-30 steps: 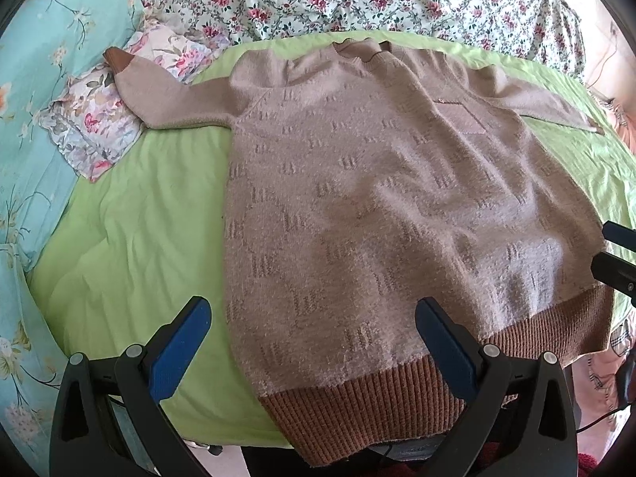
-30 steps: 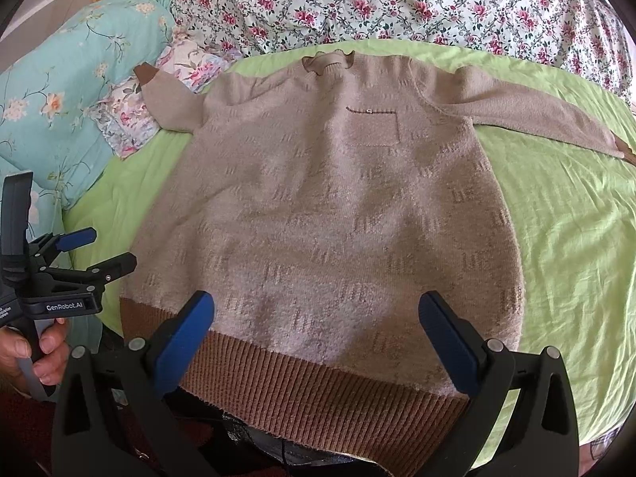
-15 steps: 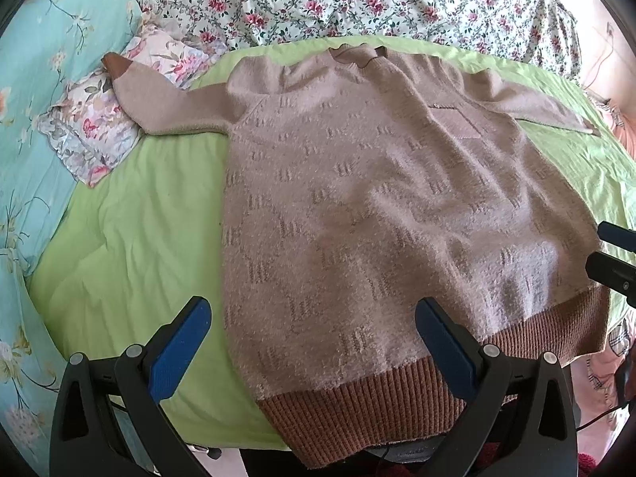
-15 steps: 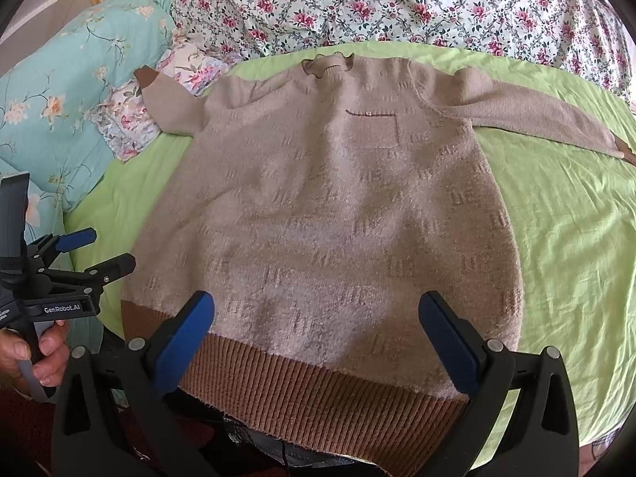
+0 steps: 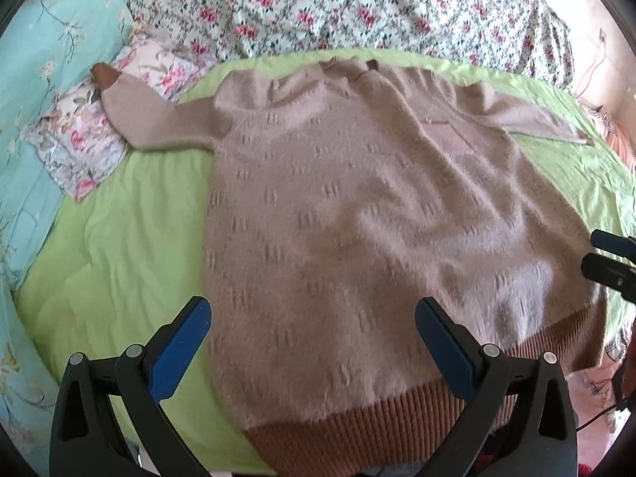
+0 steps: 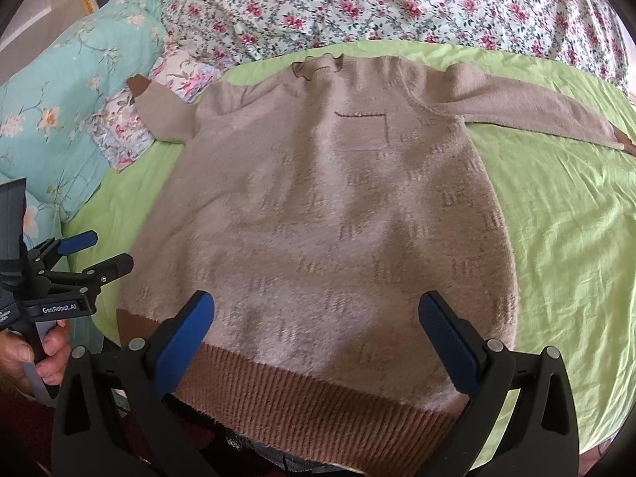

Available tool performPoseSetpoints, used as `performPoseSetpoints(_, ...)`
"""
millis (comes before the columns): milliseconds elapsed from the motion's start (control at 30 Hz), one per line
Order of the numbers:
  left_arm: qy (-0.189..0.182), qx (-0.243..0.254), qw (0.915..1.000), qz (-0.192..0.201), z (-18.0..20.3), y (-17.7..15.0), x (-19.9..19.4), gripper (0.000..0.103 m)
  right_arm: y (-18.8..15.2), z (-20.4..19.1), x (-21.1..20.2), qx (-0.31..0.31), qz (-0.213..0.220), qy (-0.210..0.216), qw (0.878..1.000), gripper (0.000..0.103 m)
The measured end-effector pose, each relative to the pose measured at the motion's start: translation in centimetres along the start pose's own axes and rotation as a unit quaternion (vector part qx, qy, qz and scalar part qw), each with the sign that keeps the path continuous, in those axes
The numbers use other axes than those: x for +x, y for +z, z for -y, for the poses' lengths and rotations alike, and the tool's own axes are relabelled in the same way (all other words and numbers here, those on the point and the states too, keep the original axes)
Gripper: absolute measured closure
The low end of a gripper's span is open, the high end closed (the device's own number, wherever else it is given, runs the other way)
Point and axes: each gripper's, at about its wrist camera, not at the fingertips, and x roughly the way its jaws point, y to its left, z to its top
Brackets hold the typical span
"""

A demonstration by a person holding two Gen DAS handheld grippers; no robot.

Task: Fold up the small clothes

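A beige knit sweater [image 5: 357, 214] [image 6: 338, 218] with a brown ribbed hem lies flat, front up, on a green sheet, both sleeves spread out sideways. A small chest pocket [image 6: 363, 129] shows near the collar. My left gripper [image 5: 314, 322] hovers open above the hem's left part, nothing between its blue pads. My right gripper [image 6: 316, 318] hovers open above the hem's middle, also holding nothing. The left gripper [image 6: 101, 254], held by a hand [image 6: 35, 351], appears in the right wrist view beside the hem's left corner.
The green sheet [image 5: 119, 246] [image 6: 568, 218] has bare room on both sides of the sweater. A floral pillow [image 5: 79, 139] lies under the left sleeve's cuff. A turquoise quilt [image 6: 59, 111] and a rose-print quilt [image 6: 397, 4] border the far side.
Both grippers have drifted slightly forward and leftward over the sweater; both stay open. The sweater itself has not moved.
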Motion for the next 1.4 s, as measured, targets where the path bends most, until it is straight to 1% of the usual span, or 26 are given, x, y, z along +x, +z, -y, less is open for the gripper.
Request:
performPoseSetpoints(167, -0.003, -0.004, 1.0000, 0.003, 0.4, 2.3, 1.8, 0.000, 1.8, 3.8, -0.4, 0.021, 0.028, -0.021, 0.999, 0.000)
performPoseSetpoints(267, -0.010, -0.008, 0.9999, -0.005, 0.5, 3.9, 3.1, 0.000, 3.4, 7.4, -0.8, 0.053, 0.043, -0.030, 0.997, 0.001)
performPoseSetpoints(300, -0.011, -0.008, 0.9999, -0.007, 0.5, 4.4, 3.6, 0.000, 3.9, 8.8, -0.7, 0.067, 0.038, -0.032, 0.996, 0.002)
performPoseSetpoints(367, -0.015, -0.009, 0.9998, -0.010, 0.5, 5.2, 4.4, 0.000, 5.0, 11.8, -0.6, 0.100, 0.039, -0.042, 0.993, 0.004)
performPoseSetpoints(400, -0.013, -0.008, 0.9998, -0.011, 0.5, 5.6, 4.8, 0.000, 5.6, 13.5, -0.8, 0.114, 0.050, -0.047, 0.991, 0.006)
performPoseSetpoints(467, -0.004, -0.005, 0.9999, -0.012, 0.6, 6.4, 5.7, 0.000, 7.0, 16.9, -1.7, 0.135, 0.070, -0.073, 0.986, 0.011)
performPoseSetpoints(533, -0.003, -0.010, 0.9998, -0.020, 0.5, 7.1, 6.7, 0.000, 8.2, 20.6, -2.1, 0.161, 0.084, -0.087, 0.979, 0.017)
performPoseSetpoints(567, -0.003, -0.014, 0.9996, -0.024, 0.4, 7.5, 7.2, 0.000, 8.8, 22.6, -2.2, 0.175, 0.089, -0.104, 0.975, 0.020)
performPoseSetpoints(600, -0.006, -0.022, 0.9993, -0.028, 0.4, 8.0, 7.8, 0.000, 9.4, 24.6, -2.3, 0.190, 0.094, -0.123, 0.970, 0.026)
performPoseSetpoints(633, -0.009, -0.027, 0.9991, -0.030, 0.4, 8.4, 8.2, 0.000, 10.0, 26.6, -2.0, 0.208, 0.094, -0.134, 0.964, 0.033)
performPoseSetpoints(667, -0.011, -0.031, 0.9989, -0.032, 0.5, 8.8, 8.5, 0.000, 10.6, 28.7, -1.9, 0.227, 0.100, -0.144, 0.958, 0.036)
performPoseSetpoints(733, -0.011, -0.039, 0.9985, -0.036, 0.7, 9.7, 9.4, 0.000, 11.6, 32.9, -1.8, 0.264, 0.112, -0.162, 0.944, 0.047)
performPoseSetpoints(800, -0.006, -0.040, 0.9985, -0.037, 1.1, 10.4, 10.3, 0.000, 12.6, 36.7, -1.2, 0.297, 0.116, -0.180, 0.931, 0.054)
performPoseSetpoints(900, -0.002, -0.039, 0.9983, -0.043, 1.5, 10.9, 11.5, 0.000, 13.8, 41.0, -0.7, 0.326, 0.124, -0.213, 0.913, 0.056)
performPoseSetpoints(967, 0.003, -0.034, 0.9983, -0.048, 1.7, 11.0, 12.3, 0.000, 14.2, 43.7, -0.3, 0.358, 0.132, -0.209, 0.900, 0.056)
performPoseSetpoints(1000, 0.006, -0.032, 0.9982, -0.051, 1.8, 10.9, 12.7, 0.000, 14.4, 45.1, -0.1, 0.375, 0.139, -0.205, 0.893, 0.059)
performPoseSetpoints(1067, 0.006, -0.030, 0.9979, -0.056, 1.8, 10.9, 13.3, 0.000, 14.7, 46.6, 0.2, 0.394, 0.150, -0.195, 0.886, 0.065)
performPoseSetpoints(1100, 0.008, -0.030, 0.9978, -0.058, 1.8, 10.8, 13.6, 0.000, 15.1, 47.0, 0.4, 0.396, 0.151, -0.193, 0.885, 0.081)
performPoseSetpoints(1133, 0.007, -0.030, 0.9977, -0.060, 1.7, 10.7, 13.7, 0.000, 15.5, 47.1, 0.6, 0.393, 0.149, -0.190, 0.887, 0.094)
performPoseSetpoints(1167, 0.005, -0.032, 0.9977, -0.060, 1.6, 10.7, 13.7, 0.000, 15.8, 46.7, 0.8, 0.388, 0.150, -0.189, 0.889, 0.094)
performPoseSetpoints(1200, 0.002, -0.034, 0.9976, -0.060, 1.5, 10.6, 13.7, 0.000, 16.4, 45.8, 0.7, 0.376, 0.153, -0.188, 0.894, 0.094)
performPoseSetpoints(1267, -0.001, -0.037, 0.9976, -0.058, 1.4, 10.5, 13.6, 0.000, 17.5, 43.6, 0.7, 0.347, 0.159, -0.178, 0.907, 0.094)
performPoseSetpoints(1300, -0.004, -0.039, 0.9976, -0.057, 1.3, 10.4, 13.5, 0.000, 18.2, 41.6, 0.8, 0.325, 0.162, -0.166, 0.917, 0.095)
performPoseSetpoints(1367, -0.009, -0.042, 0.9976, -0.054, 1.0, 10.3, 13.2, 0.000, 19.1, 38.0, 1.0, 0.291, 0.162, -0.142, 0.932, 0.095)
performPoseSetpoints(1400, -0.012, -0.044, 0.9976, -0.052, 0.8, 10.2, 13.0, 0.000, 19.6, 35.6, 1.5, 0.273, 0.161, -0.122, 0.941, 0.095)
